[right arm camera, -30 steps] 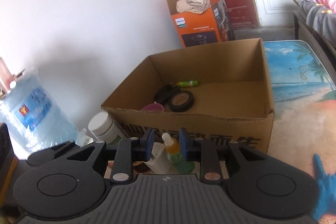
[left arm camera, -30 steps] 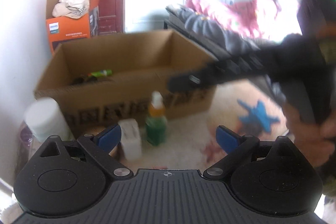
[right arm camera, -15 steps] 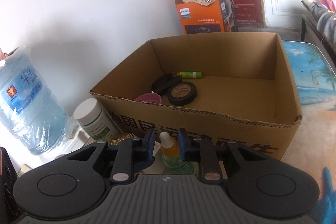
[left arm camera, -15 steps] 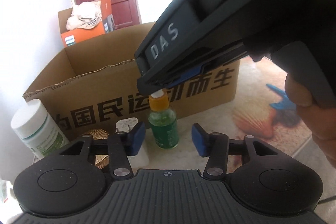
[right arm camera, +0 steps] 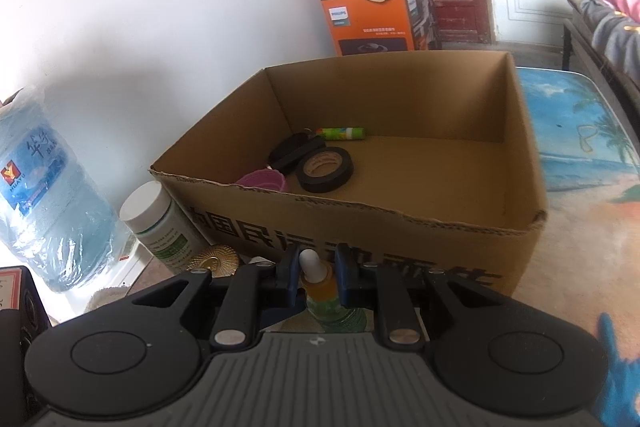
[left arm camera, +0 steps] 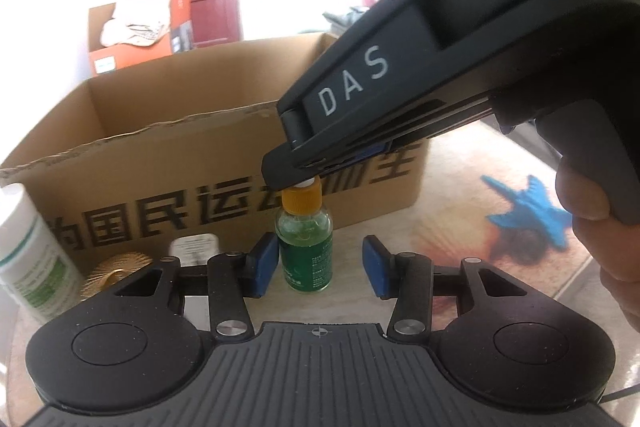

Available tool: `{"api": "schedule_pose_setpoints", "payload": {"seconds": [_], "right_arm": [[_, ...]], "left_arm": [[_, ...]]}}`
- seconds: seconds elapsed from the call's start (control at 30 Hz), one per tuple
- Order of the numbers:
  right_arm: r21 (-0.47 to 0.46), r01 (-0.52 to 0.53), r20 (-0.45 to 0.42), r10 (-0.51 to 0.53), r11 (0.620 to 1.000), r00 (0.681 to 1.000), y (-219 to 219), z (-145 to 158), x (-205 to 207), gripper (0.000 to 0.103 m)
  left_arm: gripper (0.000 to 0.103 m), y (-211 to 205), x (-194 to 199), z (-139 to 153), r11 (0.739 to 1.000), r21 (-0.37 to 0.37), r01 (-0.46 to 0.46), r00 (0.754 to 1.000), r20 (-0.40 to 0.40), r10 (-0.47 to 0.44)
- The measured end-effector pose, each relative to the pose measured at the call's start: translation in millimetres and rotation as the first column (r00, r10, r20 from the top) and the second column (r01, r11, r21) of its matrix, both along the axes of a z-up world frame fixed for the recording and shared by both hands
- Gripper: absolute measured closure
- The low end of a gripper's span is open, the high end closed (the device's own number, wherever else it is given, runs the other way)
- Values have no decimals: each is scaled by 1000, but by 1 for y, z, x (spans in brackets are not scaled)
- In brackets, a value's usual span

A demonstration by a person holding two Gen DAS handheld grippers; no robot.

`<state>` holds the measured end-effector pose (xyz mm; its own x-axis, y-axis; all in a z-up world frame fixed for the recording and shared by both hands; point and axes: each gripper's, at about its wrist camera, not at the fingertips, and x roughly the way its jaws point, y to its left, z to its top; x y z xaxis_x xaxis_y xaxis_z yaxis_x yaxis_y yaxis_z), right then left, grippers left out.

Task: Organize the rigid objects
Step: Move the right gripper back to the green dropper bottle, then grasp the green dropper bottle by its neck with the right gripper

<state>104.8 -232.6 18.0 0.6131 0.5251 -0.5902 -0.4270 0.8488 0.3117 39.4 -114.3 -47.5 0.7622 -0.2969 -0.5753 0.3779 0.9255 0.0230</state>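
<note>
From the left wrist view, one small green dropper bottle (left arm camera: pixel 305 249) stands upright on the patterned tabletop (left arm camera: pixel 460 239), long axis vertical, its orange collar and white tip pointing straight up. It sits just in front of the near wall of the cardboard box (left arm camera: pixel 168 163). The left gripper (left arm camera: pixel 320 265) has its two blue pads on either side of the bottle's body; the jaws are closing, with the left pad (left arm camera: pixel 263 263) right beside the glass and the right pad standing off with a clear gap, so the bottle is between them but not pinched. The right gripper (left arm camera: pixel 298 179) comes in from above, its tip down over the bottle's cap, a hand (left arm camera: pixel 600 223) around its handle. Left of the bottle stand one white jar (left arm camera: pixel 28 255), one gold fluted disc (left arm camera: pixel 116 269) and one small white plug-like piece (left arm camera: pixel 194 245), all by the box's near-left corner.

From the right wrist view, the same bottle (right arm camera: pixel 320 287) stands with its white tip up between the right gripper's (right arm camera: pixel 316 271) jaws, which are closing narrowly around the neck; I cannot tell whether the pads actually press on it. Inside the box (right arm camera: pixel 400 223), toward its left wall, lie one roll of black tape (right arm camera: pixel 325 170), one pink ruffled cup (right arm camera: pixel 262 181), one flat black item (right arm camera: pixel 294 151) and one green tube (right arm camera: pixel 342 133) lying on its side along the far wall. Outside, one water jug (right arm camera: pixel 44 203) stands by the wall, and one orange carton (right arm camera: pixel 372 11) sits near the door.
</note>
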Motion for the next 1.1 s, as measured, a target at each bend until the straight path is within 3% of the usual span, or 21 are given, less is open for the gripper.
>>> {"api": "schedule_pose_setpoints", "payload": {"seconds": [0.2, 0.47, 0.73, 1.1], "right_arm": [[-12, 46, 3, -46, 999, 999, -16, -2, -7, 83], [9, 41, -8, -41, 999, 999, -18, -6, -3, 81], [24, 21, -12, -21, 999, 1000, -22, -9, -1, 80], [31, 31, 13, -32, 999, 999, -27, 4, -18, 80]], "left_arm": [[56, -3, -6, 1, 995, -79, 67, 998, -8, -68], [57, -18, 0, -17, 997, 57, 44, 999, -2, -44], [71, -37, 13, -32, 997, 73, 35, 999, -11, -34], [72, -42, 11, -21, 997, 72, 20, 1000, 2, -20]]}}
